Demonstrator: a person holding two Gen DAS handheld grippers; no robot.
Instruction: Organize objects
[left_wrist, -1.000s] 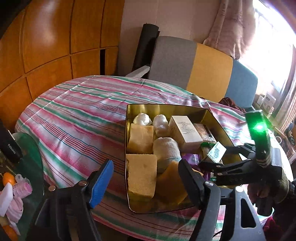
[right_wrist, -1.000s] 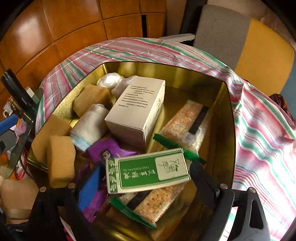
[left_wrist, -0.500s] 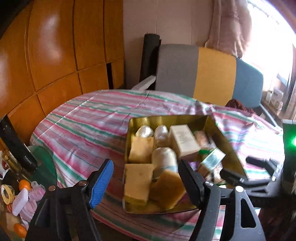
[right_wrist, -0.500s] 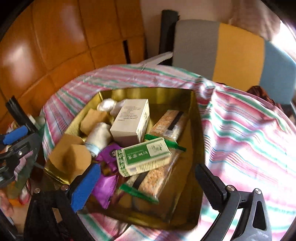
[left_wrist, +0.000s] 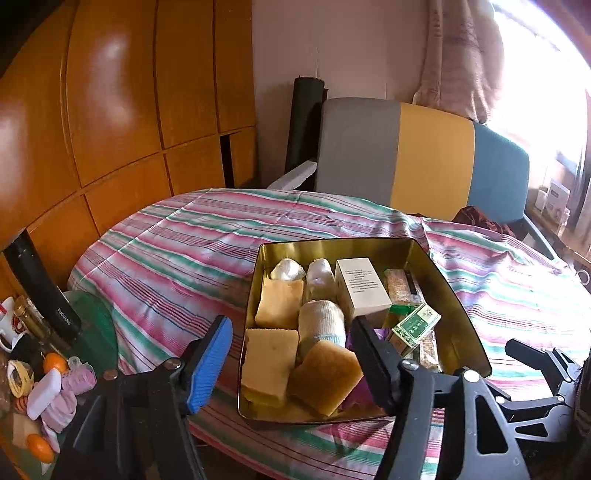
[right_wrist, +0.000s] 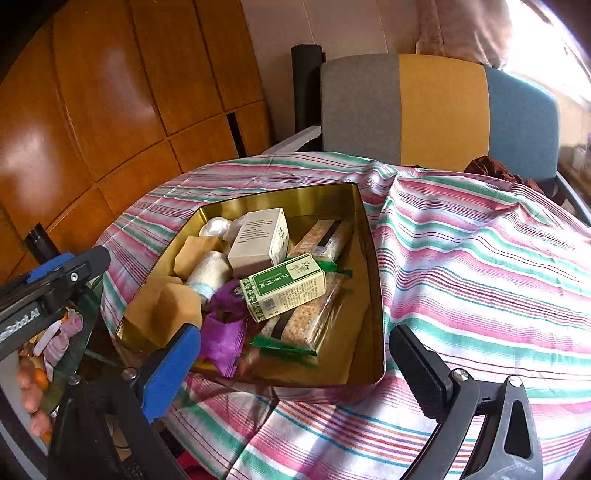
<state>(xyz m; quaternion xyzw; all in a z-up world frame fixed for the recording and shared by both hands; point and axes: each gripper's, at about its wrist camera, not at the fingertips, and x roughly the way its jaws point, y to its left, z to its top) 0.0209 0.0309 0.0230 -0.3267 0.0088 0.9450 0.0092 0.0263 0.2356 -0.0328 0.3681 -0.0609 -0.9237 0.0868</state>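
A gold tin box (left_wrist: 458, 314) (right_wrist: 375, 295) sits on the striped tablecloth. In it lie a green carton (left_wrist: 415, 325) (right_wrist: 284, 286), a white carton (left_wrist: 362, 286) (right_wrist: 260, 242), cracker packs (right_wrist: 306, 317), yellow sponges (left_wrist: 271, 360), a rolled white cloth (left_wrist: 321, 321) and purple wrappers (right_wrist: 223, 332). My left gripper (left_wrist: 291, 363) is open and empty, held in front of the box's near edge. My right gripper (right_wrist: 295, 373) is open and empty, drawn back over the box's near side. The green carton rests on the cracker packs.
A grey, yellow and blue chair (left_wrist: 417, 155) stands behind the table. A glass side table (left_wrist: 44, 369) at the left holds oranges, pink items and a black flask (left_wrist: 40, 284). Wooden panels (left_wrist: 129, 92) line the left wall.
My right gripper opened, let go of the green carton into the box and pulled back. Both grippers have drawn away from the box, which looks smaller in both views.
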